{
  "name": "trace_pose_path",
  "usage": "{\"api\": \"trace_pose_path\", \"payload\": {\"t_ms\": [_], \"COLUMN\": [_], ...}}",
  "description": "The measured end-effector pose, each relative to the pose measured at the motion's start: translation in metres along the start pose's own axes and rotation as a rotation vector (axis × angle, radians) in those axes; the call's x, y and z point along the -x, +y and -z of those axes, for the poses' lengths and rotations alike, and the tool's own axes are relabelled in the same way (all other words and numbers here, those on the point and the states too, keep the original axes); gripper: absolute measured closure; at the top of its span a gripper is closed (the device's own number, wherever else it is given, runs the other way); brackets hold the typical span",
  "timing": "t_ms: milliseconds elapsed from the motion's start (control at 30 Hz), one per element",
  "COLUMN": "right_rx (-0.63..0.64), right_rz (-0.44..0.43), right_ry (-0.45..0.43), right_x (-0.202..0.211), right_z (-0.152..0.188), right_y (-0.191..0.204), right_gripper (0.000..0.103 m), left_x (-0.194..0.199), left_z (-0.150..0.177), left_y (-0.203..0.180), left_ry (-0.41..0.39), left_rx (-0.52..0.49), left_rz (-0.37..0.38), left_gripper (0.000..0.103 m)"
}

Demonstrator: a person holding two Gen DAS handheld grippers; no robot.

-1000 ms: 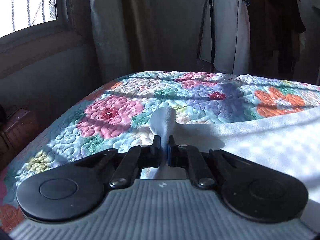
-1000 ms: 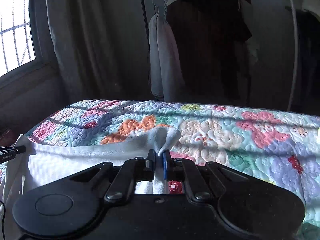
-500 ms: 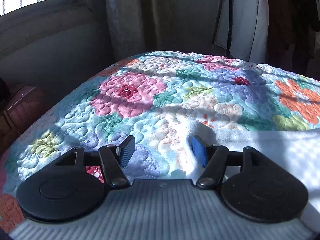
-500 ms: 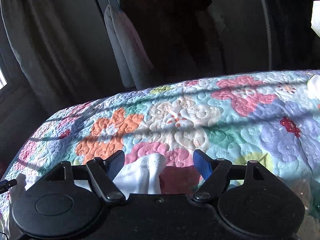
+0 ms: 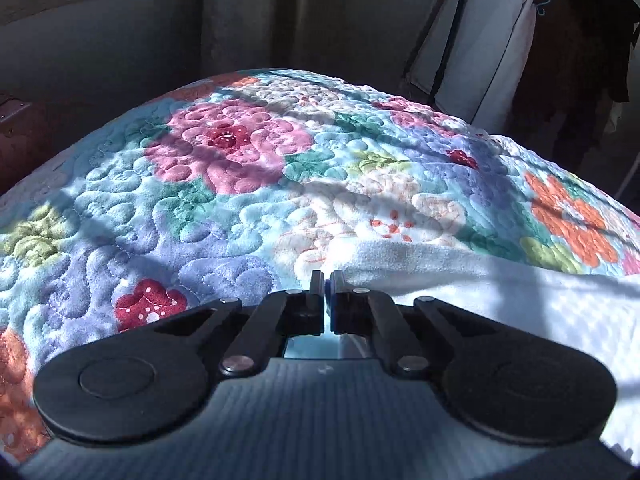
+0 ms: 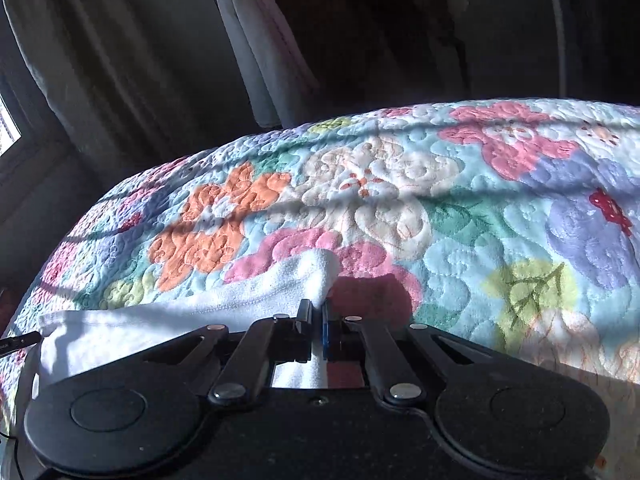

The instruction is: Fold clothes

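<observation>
A white garment (image 5: pixel 500 288) lies flat on the flowered quilt (image 5: pixel 224 184). In the left wrist view my left gripper (image 5: pixel 325 280) is shut, its jaws together at the garment's left edge; I see no cloth between the pads. In the right wrist view the garment (image 6: pixel 168 324) stretches to the left, and my right gripper (image 6: pixel 316 308) is shut on its raised right corner (image 6: pixel 320 272). The other gripper's tip (image 6: pixel 18 340) shows at the far left edge of that view.
The quilt (image 6: pixel 480 220) covers the whole bed. Behind the bed a clothes rack holds a hanging white garment (image 5: pixel 480 52) and dark clothes (image 5: pixel 580 60). Curtains (image 6: pixel 100 60) and a window sill stand at the left. A brown case (image 5: pixel 16 132) sits beside the bed.
Both grippers let go of the garment's corners and opened, the cloth dropped onto the quilt, and both have now shut again low at the garment's edge.
</observation>
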State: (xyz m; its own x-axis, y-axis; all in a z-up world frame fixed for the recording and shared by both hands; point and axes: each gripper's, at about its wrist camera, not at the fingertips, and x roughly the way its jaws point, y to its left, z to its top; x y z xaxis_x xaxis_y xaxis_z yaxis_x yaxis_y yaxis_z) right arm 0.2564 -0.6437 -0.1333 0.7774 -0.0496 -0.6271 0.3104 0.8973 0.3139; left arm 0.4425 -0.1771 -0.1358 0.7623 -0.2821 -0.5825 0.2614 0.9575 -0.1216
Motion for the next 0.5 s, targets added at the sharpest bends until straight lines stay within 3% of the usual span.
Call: {"api": "trace_pose_path", "payload": {"t_ms": [100, 133, 200, 267, 333, 367, 400, 433, 500], "right_rx": [0.1, 0.139, 0.138, 0.063, 0.002, -0.016, -0.01, 0.007, 0.095], "right_rz": [0.062, 0.087, 0.139, 0.196, 0.194, 0.177, 0.148, 0.133, 0.094], "right_ry": [-0.069, -0.075, -0.019, -0.002, -0.051, -0.079, -0.101, -0.11, -0.104], "right_x": [0.011, 0.011, -0.002, -0.006, 0.006, 0.016, 0.03, 0.038, 0.059], "right_z": [-0.001, 0.001, 0.001, 0.004, 0.004, 0.004, 0.005, 0.006, 0.004], "right_y": [0.015, 0.019, 0.011, 0.0, -0.004, -0.002, 0.002, 0.006, 0.024], "right_gripper": [0.099, 0.099, 0.099, 0.095, 0.082, 0.067, 0.059, 0.056, 0.056], "left_x": [0.011, 0.006, -0.01, -0.015, -0.006, 0.002, 0.01, 0.019, 0.036], "left_z": [-0.001, -0.002, -0.003, -0.007, -0.005, -0.003, -0.002, -0.002, -0.002], "left_y": [-0.022, -0.023, -0.02, -0.006, 0.001, 0.003, 0.003, 0.003, 0.002], "left_ry": [-0.115, -0.103, -0.034, 0.044, 0.04, 0.027, 0.025, 0.03, 0.038], "left_rx": [-0.138, -0.158, -0.171, -0.095, -0.051, -0.041, -0.04, -0.044, -0.047], "left_rz": [-0.158, -0.181, -0.197, -0.139, -0.102, -0.098, -0.098, -0.099, -0.107], "left_gripper": [0.103, 0.103, 0.103, 0.103, 0.099, 0.095, 0.084, 0.07, 0.057]}}
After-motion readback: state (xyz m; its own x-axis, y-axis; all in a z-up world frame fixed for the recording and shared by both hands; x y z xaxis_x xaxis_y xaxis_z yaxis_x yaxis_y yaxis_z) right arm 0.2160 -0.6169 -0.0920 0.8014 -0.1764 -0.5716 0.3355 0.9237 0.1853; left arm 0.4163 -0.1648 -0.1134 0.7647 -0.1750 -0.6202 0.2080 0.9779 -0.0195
